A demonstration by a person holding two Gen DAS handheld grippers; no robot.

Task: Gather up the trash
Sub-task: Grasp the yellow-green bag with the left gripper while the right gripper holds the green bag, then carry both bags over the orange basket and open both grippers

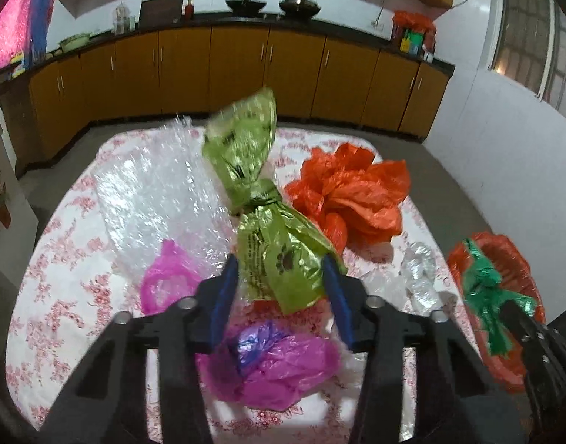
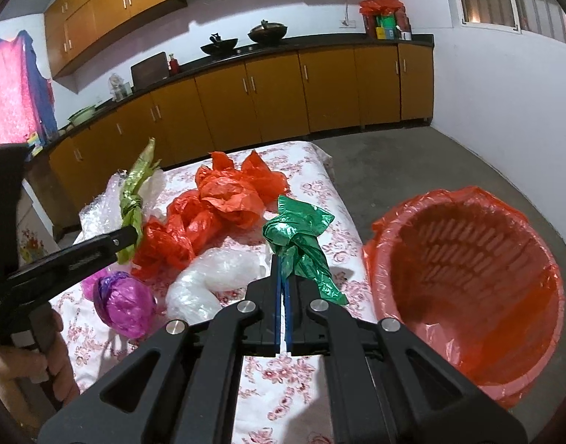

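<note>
Glossy crinkled plastic bags (image 1: 268, 259); floral cloth table cover (image 1: 60, 259); ribbed plastic basket (image 2: 468, 259).

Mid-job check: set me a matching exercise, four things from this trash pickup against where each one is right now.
Things:
1. lime green bag
2. dark green bag
3. orange bag
4. red-lined bin

Places:
A. lying loose on the flowered cloth
B. on the floor beside that cloth
C. pinched in the right tongs
D. held upright in the left tongs

Pairs: 1-D, 2-C, 3-A, 4-B
</note>
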